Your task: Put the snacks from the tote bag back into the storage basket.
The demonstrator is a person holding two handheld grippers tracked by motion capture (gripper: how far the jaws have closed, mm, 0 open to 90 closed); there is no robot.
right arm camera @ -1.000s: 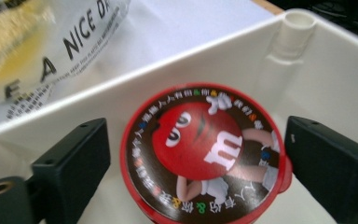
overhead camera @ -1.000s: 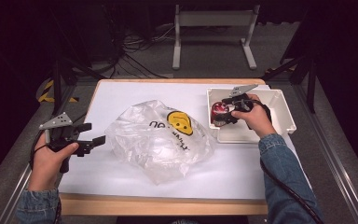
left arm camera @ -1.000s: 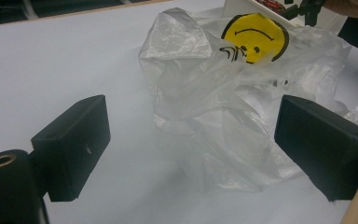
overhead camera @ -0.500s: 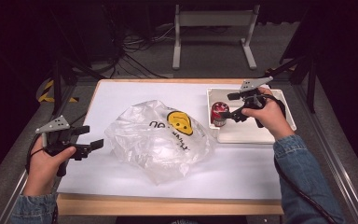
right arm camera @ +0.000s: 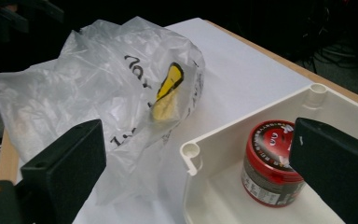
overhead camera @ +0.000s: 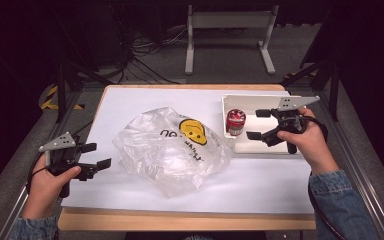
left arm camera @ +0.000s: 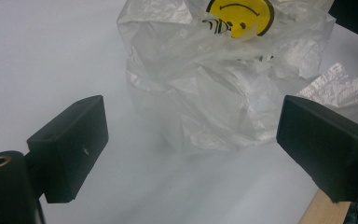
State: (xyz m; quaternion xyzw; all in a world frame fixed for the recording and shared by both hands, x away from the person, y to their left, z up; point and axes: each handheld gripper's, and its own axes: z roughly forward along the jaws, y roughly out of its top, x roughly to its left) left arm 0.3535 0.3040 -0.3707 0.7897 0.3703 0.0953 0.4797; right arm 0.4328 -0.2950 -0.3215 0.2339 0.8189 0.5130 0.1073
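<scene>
- I am keeping the bag [overhead camera: 169, 150] loose mid-worktop [overhead camera: 260, 175], my left hand-held gripper [overhead camera: 87, 156] gaping beside it.
- I am hovering my right hand-held gripper [overhead camera: 257, 124], jaws apart, beside the jar [overhead camera: 235, 122] standing in the tray [overhead camera: 260, 146]; squaring up before closing seems wise.

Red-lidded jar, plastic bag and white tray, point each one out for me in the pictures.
red-lidded jar [right arm camera: 271, 161], right gripper view, on its side wall under the red lid.
plastic bag [overhead camera: 165, 152], high view, on its crumpled clear middle.
white tray [right arm camera: 189, 151], right gripper view, on its near corner rim.
</scene>
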